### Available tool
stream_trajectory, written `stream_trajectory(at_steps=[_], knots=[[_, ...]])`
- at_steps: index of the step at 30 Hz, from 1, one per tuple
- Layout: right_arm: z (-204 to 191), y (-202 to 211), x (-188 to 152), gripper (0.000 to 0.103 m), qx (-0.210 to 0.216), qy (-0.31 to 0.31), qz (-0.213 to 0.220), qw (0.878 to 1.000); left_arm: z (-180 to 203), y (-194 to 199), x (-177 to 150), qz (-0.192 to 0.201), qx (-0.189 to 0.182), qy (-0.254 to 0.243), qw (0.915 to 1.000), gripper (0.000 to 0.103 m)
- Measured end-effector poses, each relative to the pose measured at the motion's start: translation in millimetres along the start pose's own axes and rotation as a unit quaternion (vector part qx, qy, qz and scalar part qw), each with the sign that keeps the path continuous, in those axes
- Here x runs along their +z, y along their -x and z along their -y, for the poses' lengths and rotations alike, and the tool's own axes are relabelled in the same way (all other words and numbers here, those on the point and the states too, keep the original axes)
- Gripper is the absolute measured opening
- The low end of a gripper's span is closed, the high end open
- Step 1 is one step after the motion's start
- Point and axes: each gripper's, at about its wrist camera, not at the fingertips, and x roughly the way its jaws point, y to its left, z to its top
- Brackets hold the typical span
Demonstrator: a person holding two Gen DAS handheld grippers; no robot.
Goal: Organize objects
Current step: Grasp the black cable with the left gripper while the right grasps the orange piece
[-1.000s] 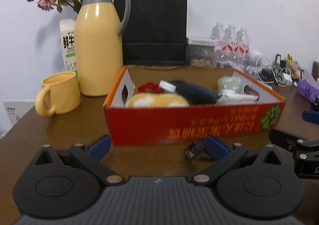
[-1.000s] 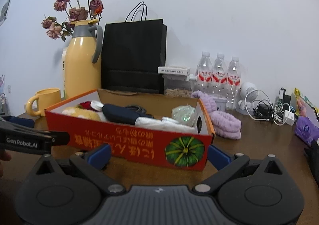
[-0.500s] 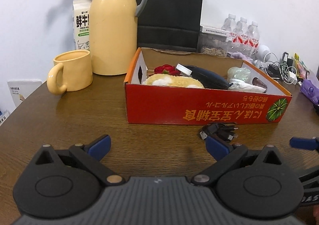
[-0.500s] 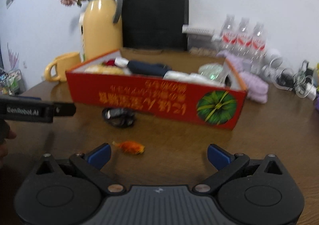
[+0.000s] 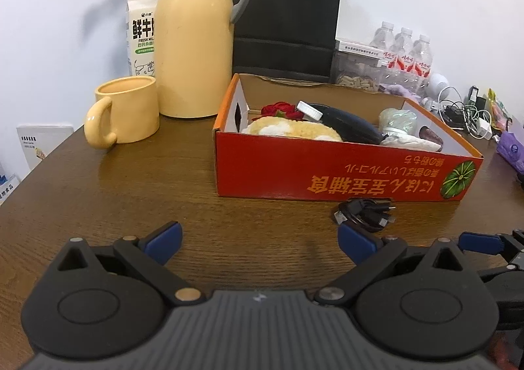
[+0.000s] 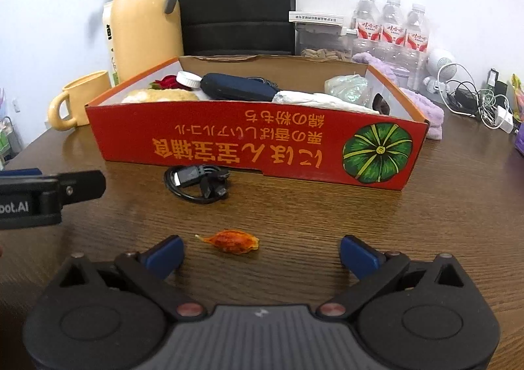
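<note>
Closing in on the small orange fruit (image 6: 234,241), low centre of my right view, my right gripper (image 6: 260,255) has just been narrowing its jaws, which stand open, nothing pinched, the fruit just ahead of the tips. It is little and tapered, so I judge uneven pads could squirt it away. My left gripper (image 5: 258,240) is open and empty; the coiled black cable (image 6: 196,183) beside the red box (image 6: 255,147) could snag.

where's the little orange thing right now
In the right wrist view the small orange item lies on the wooden table, just ahead of the right gripper, nearer than the coiled black cable.
</note>
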Motion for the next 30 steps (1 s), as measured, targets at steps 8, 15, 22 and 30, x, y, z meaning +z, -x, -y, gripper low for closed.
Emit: stream_trajectory(at_steps=[8, 15, 22, 30], knots=[[0.1, 8.2, 0.5, 0.013, 0.042, -0.002, 0.021, 0.999, 0.3, -1.9, -1.3, -0.004, 0.003, -0.003, 1.0000, 0.103], [-3.4, 11.1, -1.3, 0.012, 0.061, 0.006, 0.026, 0.998, -0.1, -3.3, -1.9, -0.006, 0.005, -0.003, 1.0000, 0.103], [-2.6, 22.5, -2.5, 0.012, 0.065, 0.012, 0.060, 0.996, -1.7, -4.1, -2.7, -0.007, 0.006, 0.000, 1.0000, 0.103], [11.1, 36.5, -0.3, 0.012, 0.052, 0.001, 0.101, 0.994, 2.1, -8.5, -4.4, -0.013, 0.002, -0.005, 0.9999, 0.103]])
